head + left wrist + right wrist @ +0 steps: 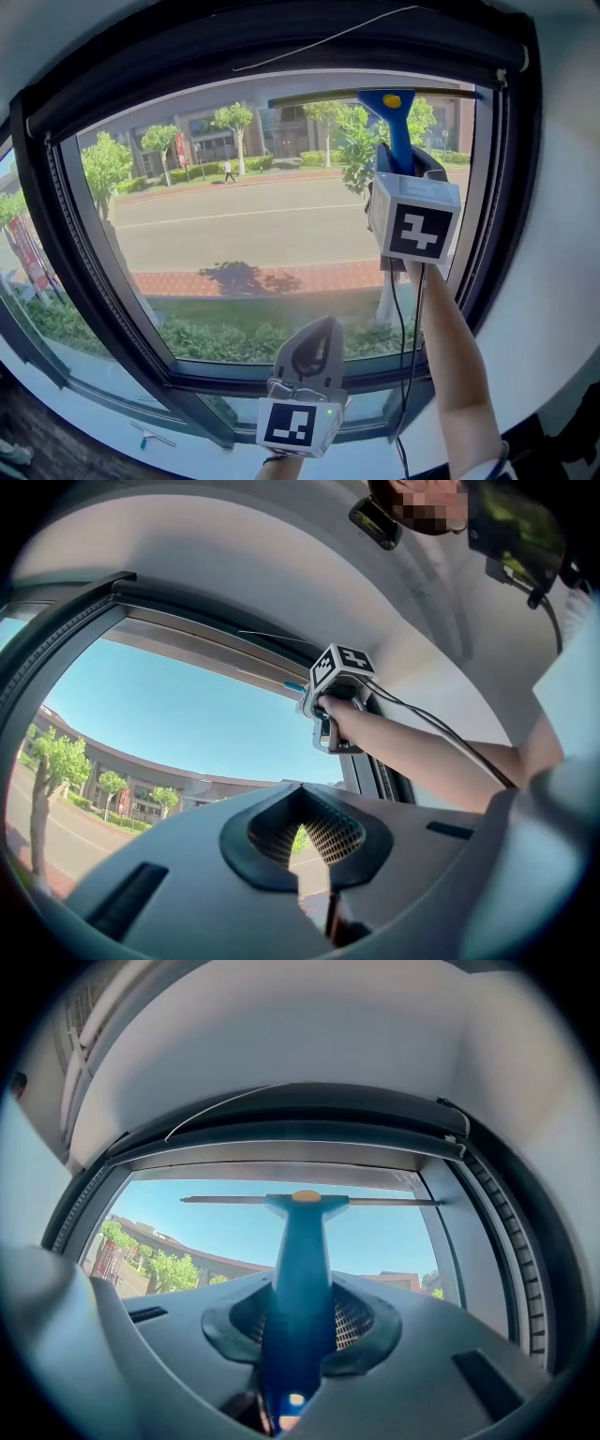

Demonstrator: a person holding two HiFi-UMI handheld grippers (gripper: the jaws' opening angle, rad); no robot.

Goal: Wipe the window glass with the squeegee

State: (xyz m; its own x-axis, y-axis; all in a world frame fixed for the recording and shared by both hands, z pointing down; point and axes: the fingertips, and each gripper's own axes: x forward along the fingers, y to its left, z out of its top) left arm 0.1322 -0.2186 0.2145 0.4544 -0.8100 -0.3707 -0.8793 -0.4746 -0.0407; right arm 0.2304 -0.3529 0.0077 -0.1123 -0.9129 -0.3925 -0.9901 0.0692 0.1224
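The squeegee has a blue handle (397,131) and a long thin blade (319,97) lying level against the window glass (244,234), just under the top of the frame. My right gripper (405,167) is raised at the upper right of the pane and shut on the handle. In the right gripper view the handle (300,1279) runs up between the jaws to the blade (234,1200). My left gripper (307,361) hangs low in front of the bottom frame, shut with nothing in it. The left gripper view looks up at the right gripper (330,697) and the person's forearm.
A thick black window frame (66,234) surrounds the glass, with its right upright (487,206) close beside the right gripper. A thin cord (319,42) runs along the dark top box. White wall curves around the opening. A lower pane (94,375) sits under the bottom rail.
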